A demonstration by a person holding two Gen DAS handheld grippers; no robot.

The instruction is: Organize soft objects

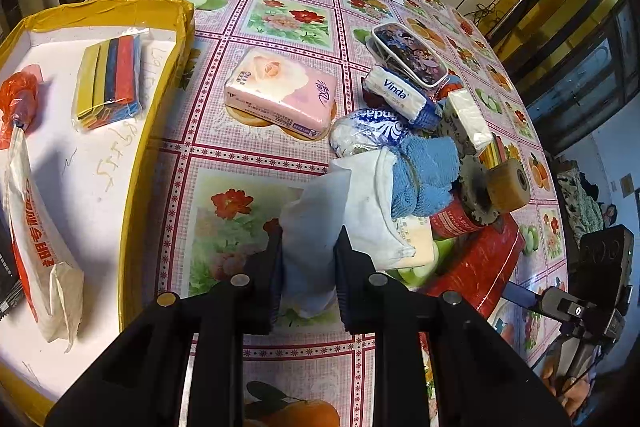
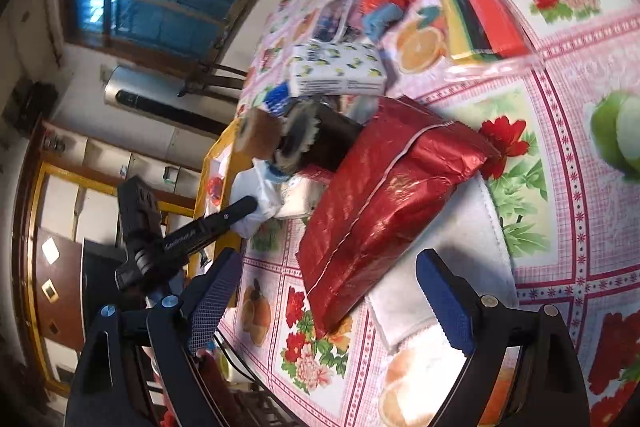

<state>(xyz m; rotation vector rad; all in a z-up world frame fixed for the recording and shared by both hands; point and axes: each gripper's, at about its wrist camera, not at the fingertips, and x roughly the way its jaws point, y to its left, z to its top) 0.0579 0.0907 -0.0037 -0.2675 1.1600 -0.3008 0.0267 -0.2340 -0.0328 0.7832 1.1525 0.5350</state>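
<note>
My left gripper (image 1: 310, 255) is shut on a white soft packet (image 1: 316, 215), held just above the tablecloth in front of the pile. The pile holds a blue towel (image 1: 428, 179), a white cloth (image 1: 372, 203), a Vinda tissue pack (image 1: 396, 95), a blue-white roll (image 1: 368, 131) and a lemon-print tissue pack (image 2: 336, 71). A pink tissue pack (image 1: 280, 95) lies apart. My right gripper (image 2: 332, 299) stands open, with the near corner of a red foil bag (image 2: 392, 203) between its fingers. I cannot tell whether they touch.
A yellow-rimmed tray (image 1: 132, 195) at the left holds a coloured sponge pack (image 1: 110, 79), an orange bag (image 1: 18, 103) and a printed white bag (image 1: 40, 235). A wheel brush (image 1: 492, 187), a pencil case (image 1: 408, 53) and another coloured pack (image 2: 480, 23) lie on the table.
</note>
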